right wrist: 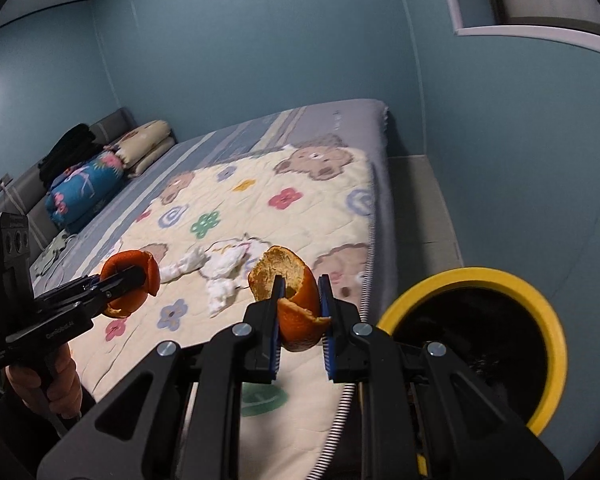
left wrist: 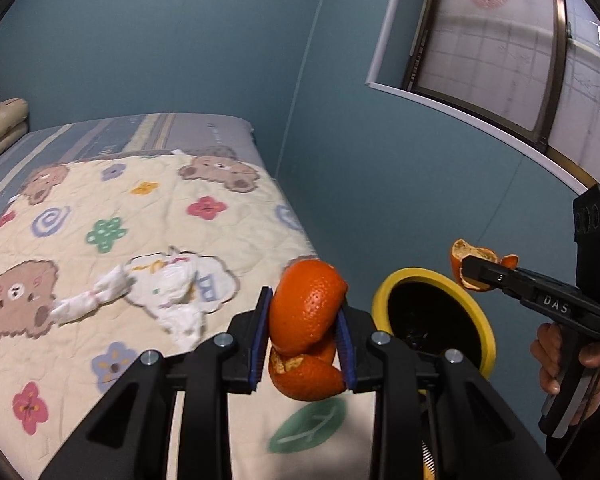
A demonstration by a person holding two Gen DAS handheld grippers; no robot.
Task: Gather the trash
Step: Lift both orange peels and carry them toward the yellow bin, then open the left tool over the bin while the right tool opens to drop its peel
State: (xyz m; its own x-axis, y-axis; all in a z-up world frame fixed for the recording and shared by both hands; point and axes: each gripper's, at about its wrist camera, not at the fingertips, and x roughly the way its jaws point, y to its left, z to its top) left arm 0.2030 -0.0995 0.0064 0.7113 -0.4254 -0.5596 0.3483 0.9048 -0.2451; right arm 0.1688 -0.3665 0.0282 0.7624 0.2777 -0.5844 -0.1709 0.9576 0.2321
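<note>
Both grippers clenched on orange peel: left gripper (left wrist: 304, 332) holds the larger peel (left wrist: 306, 320), right gripper (right wrist: 300, 320) the smaller peel (right wrist: 296, 300). I'd center each over the yellow-rimmed bin (right wrist: 548, 320) beside the bed (right wrist: 260, 216), then release. Crumpled tissue (right wrist: 220, 268) remains.

Blue-green painted walls (right wrist: 260, 40) all round the rm. A big bed (right wrist: 340, 128) w/ a grey striped sheet sits in the corner. On top lies a cream quilt w/ bears & flowers (left wrist: 100, 200). Cream pillows (right wrist: 146, 140) & a blue flowery bundle (right wrist: 84, 188) lie by the grey padded headboard (right wrist: 24, 188). White-framed window w/ frosted glass (left wrist: 492, 48).
</note>
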